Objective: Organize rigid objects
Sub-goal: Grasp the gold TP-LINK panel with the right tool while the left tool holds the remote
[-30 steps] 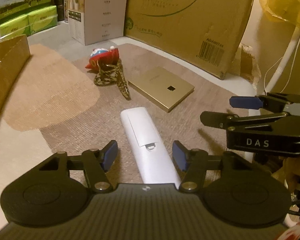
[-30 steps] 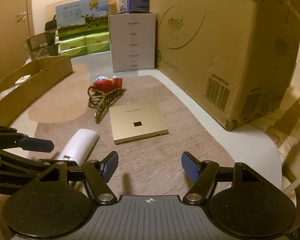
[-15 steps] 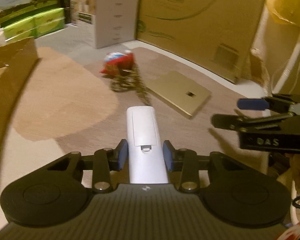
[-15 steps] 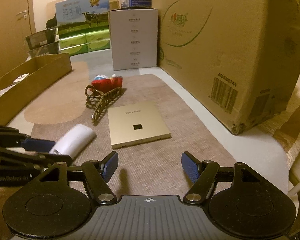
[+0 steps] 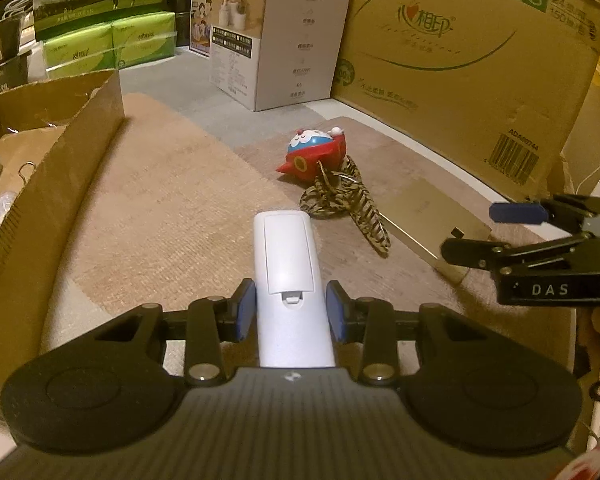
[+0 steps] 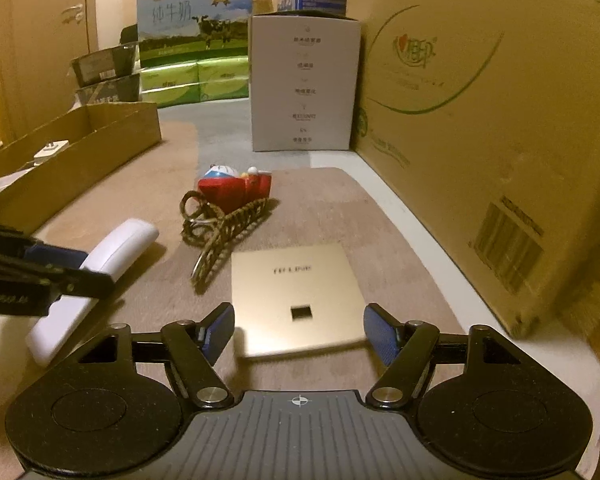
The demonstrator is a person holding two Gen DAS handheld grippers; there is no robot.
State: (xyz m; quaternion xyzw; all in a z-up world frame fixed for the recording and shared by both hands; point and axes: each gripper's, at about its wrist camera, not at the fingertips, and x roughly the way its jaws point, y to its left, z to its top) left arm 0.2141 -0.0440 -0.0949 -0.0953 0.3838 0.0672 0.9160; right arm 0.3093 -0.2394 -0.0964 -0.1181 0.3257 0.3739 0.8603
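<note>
Far left: box (image 5: 60,152), some items already inside. Left gripper (image 5: 291,312): clamped on remote (image 5: 288,264), not yet boxed. Centre: toy (image 5: 316,154), keychain (image 5: 344,200), unsorted. Right gripper (image 6: 299,334): wide, straddling near edge of gold panel (image 6: 296,292)

My own black body hides the near end of the long white plastic remote (image 5: 290,280). In the right wrist view my left gripper (image 6: 40,276) covers the remote's middle. The flat gold square box (image 5: 424,216) is partly behind my right gripper (image 5: 540,256), and its printed lettering is too blurred to read. Left of the remote, the open brown cardboard tray (image 5: 60,184) is cut off by the edge; the small white things inside it are too small to tell.
</note>
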